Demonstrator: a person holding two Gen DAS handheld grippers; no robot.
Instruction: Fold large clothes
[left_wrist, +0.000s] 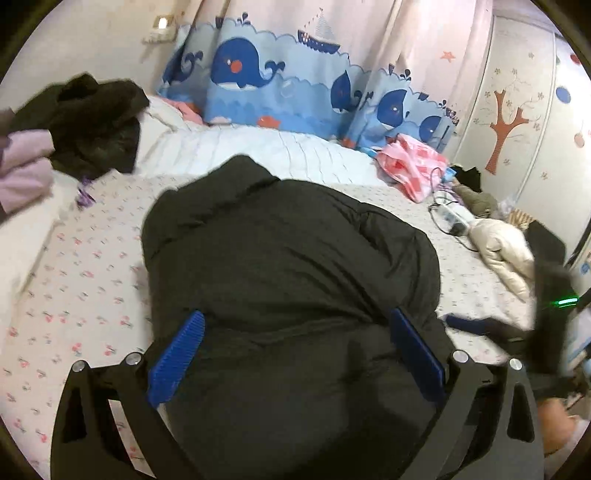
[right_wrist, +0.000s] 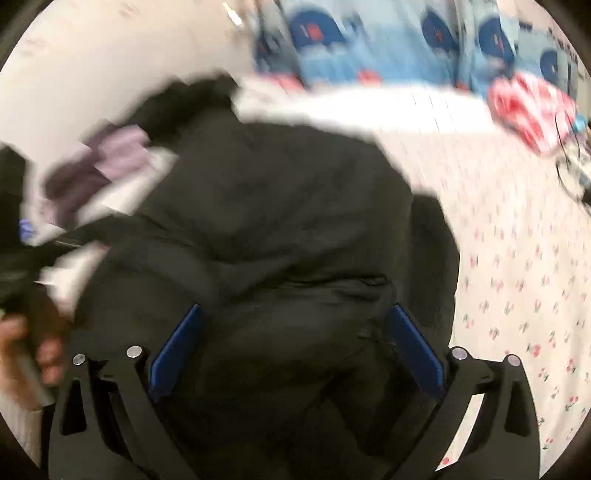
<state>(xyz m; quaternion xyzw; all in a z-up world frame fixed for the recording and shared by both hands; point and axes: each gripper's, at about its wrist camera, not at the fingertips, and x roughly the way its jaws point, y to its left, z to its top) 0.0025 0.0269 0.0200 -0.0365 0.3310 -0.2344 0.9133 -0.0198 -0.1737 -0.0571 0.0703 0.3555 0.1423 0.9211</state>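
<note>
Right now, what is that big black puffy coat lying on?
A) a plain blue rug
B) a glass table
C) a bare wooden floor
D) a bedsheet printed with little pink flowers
D: the black coat lies on a pale bedsheet dotted with small pink flowers, with both grippers' blue fingers spread wide over it.

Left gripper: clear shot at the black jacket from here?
Probably yes. The left gripper is open, its blue pads either side of the black jacket on the bed, nothing between.

Soft even indoor light, mild blur at left wrist view's edges, heavy motion smear throughout right wrist view, fisheye bending, dark corner vignettes.
</note>
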